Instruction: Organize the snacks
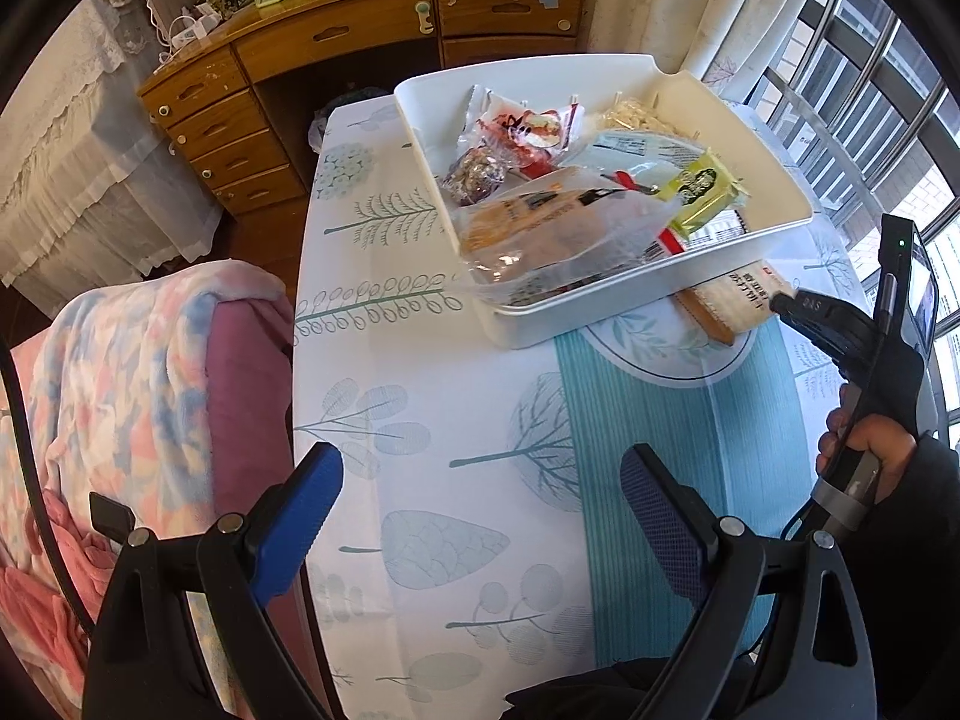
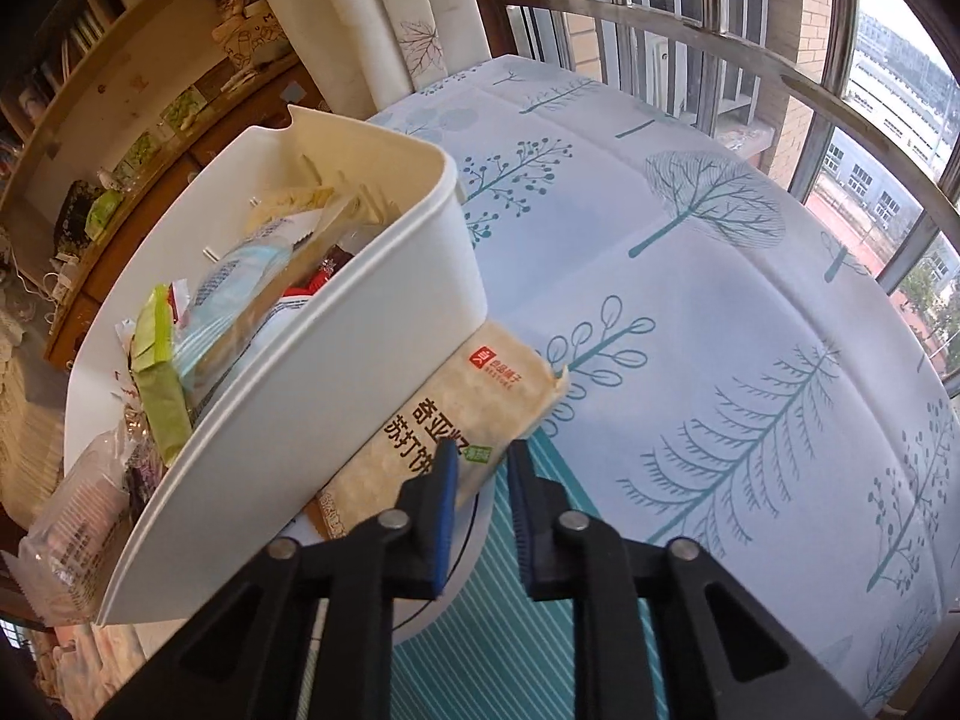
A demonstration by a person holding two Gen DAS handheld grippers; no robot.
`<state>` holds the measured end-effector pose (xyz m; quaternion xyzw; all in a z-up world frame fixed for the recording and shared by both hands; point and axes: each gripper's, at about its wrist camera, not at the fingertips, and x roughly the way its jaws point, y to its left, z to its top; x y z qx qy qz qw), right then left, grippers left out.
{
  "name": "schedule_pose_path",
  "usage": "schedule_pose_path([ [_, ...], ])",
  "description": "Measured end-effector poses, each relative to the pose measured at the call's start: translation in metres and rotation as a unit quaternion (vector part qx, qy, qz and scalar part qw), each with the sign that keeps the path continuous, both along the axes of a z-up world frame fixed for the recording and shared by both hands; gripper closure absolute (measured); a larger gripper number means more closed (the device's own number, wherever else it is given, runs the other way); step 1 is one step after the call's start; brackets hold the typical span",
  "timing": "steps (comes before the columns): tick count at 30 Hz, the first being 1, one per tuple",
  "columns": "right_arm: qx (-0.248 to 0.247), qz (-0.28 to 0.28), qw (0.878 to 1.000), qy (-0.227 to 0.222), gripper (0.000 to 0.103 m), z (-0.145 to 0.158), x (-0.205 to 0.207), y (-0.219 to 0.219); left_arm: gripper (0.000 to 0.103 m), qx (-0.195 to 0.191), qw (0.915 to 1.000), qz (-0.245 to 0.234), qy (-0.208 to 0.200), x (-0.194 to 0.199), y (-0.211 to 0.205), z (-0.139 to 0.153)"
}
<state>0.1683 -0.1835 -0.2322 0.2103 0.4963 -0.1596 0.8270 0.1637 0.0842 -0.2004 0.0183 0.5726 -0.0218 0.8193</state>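
A white plastic bin (image 1: 600,312) sits on a table covered by a tree-printed tablecloth (image 1: 432,396), and it is heaped with wrapped snacks: a clear bag of biscuits (image 1: 540,228) at its near corner, a green packet (image 1: 702,192) leaning across the pile, and red-and-white wrappers (image 1: 528,126) farther back. One snack lies outside it: a beige soda cracker packet (image 2: 456,420), printed with Chinese characters and a red logo, rests on the cloth with one long side tucked under the bin's outer wall (image 2: 312,408).

The right gripper (image 2: 483,462) points at this packet, low over the cloth. Its blue-padded fingers (image 2: 447,504) are parted by a narrow gap; the tips stand at the packet's near end, and the left pad overlaps the packet's edge in the right wrist view. Whether it touches the wrapper cannot be told. From the left wrist view, the same tool (image 1: 840,330) reaches in from the right side, its nose at the packet (image 1: 738,300), with the person's hand (image 1: 864,450) wrapped around its handle, the wrist in a dark sleeve.

The left gripper (image 1: 480,480) hovers above the near part of the table, well apart from the bin, its fingers spread wide and holding nothing. A patterned blanket (image 1: 120,372) lies to its left, and a wooden desk (image 1: 300,48) stands beyond the table.
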Motion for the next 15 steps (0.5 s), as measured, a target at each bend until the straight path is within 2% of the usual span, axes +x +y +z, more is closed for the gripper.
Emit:
schedule_pose_path([
  [1, 0.004, 0.003, 1.0, 0.0, 0.103, 0.001, 0.0, -0.002, 0.01, 0.0, 1.0, 0.001, -0.002, -0.001, -0.003, 0.001],
  [10, 0.017, 0.053, 0.998, -0.037, 0.103, 0.028, 0.0, -0.015, 0.01, -0.007, 0.9998, 0.011, -0.015, -0.007, -0.036, 0.012],
  [15, 0.05, 0.072, 0.995, -0.043, 0.103, 0.033, -0.003, -0.033, 0.01, -0.014, 0.9995, 0.018, -0.023, -0.011, -0.054, 0.016],
])
